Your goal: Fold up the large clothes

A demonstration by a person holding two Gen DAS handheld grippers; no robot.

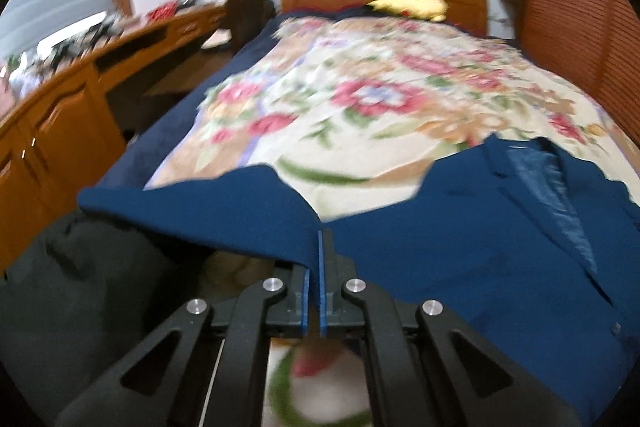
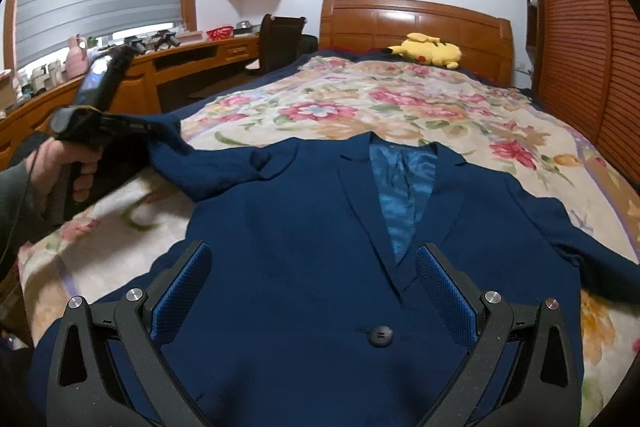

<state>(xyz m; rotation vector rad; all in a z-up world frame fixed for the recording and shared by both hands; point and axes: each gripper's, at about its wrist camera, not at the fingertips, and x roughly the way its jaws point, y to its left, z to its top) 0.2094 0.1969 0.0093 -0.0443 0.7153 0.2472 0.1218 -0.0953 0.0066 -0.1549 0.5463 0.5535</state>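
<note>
A dark blue suit jacket lies face up on a bed covered by a floral blanket, its collar toward the wooden headboard at twelve o'clock and its single front button nearest the viewer. The step in hand looks like the first fold: bringing one sleeve in over the chest. At about nine o'clock, the left gripper has its blue pads pressed together on the end of that sleeve, pinching the cloth and raising it off the blanket; a hand grips its handle. The right gripper hovers over the jacket's front with its jaws spread wide, holding nothing. The next move probably calls for carrying the sleeve toward three o'clock and laying it flat across the front, while the free gripper steadies the body
</note>
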